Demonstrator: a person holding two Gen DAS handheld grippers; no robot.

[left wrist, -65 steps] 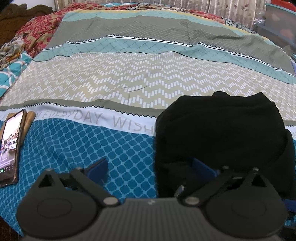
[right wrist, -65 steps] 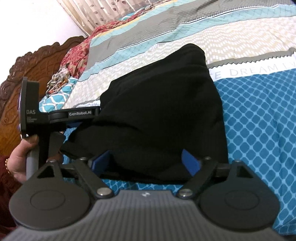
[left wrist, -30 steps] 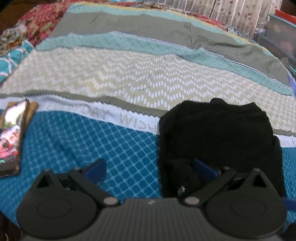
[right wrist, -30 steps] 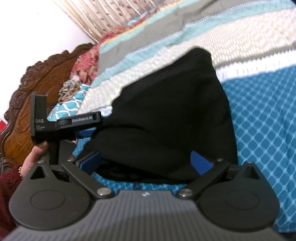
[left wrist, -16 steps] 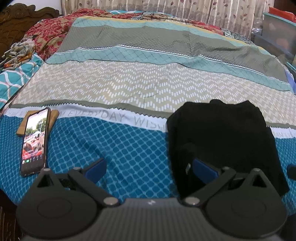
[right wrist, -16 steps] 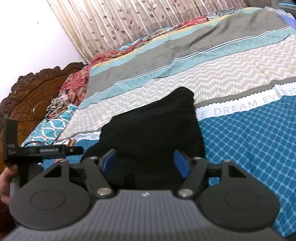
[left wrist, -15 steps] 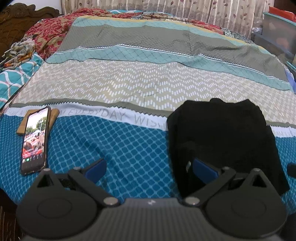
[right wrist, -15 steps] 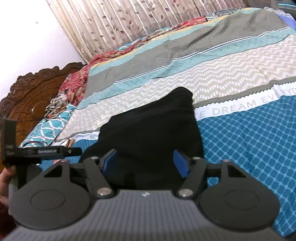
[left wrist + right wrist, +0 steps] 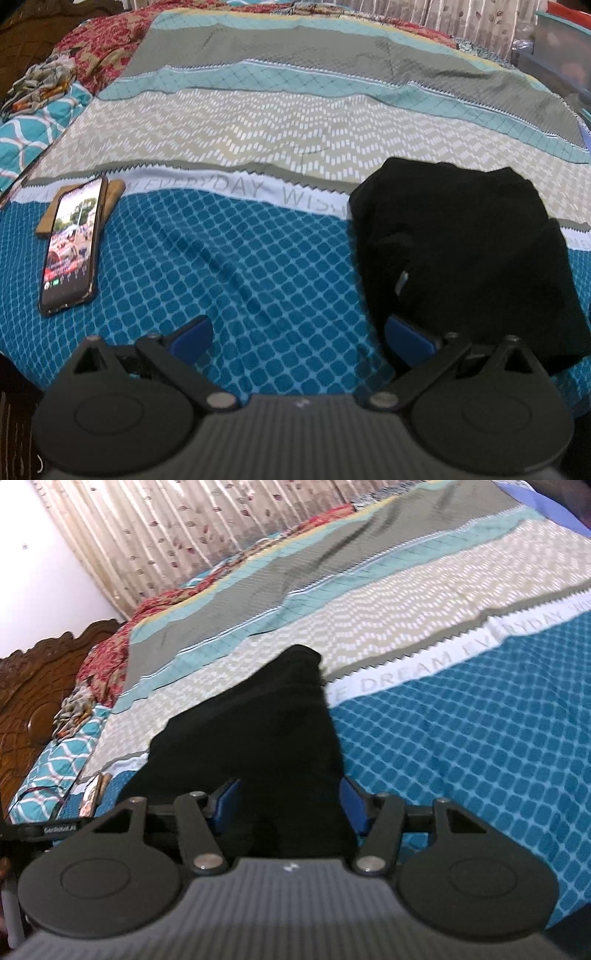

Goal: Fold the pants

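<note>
Left wrist view: left gripper (image 9: 297,338) wide open over blue bedspread (image 9: 221,266), nothing between pads; since a second ago it has backed off; folded black pants (image 9: 461,240) right of centre; phone (image 9: 72,245) at left.

Right wrist view: right gripper (image 9: 290,805) just narrowed, half open; pants (image 9: 251,746) centre frame, near edge between pads; grip unclear; fold likely finished.

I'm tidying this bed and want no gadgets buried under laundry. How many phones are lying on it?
1. The phone lies screen-up and lit near the bedspread's left edge, well apart from the folded black pants. Others could be hidden under the pants.
</note>
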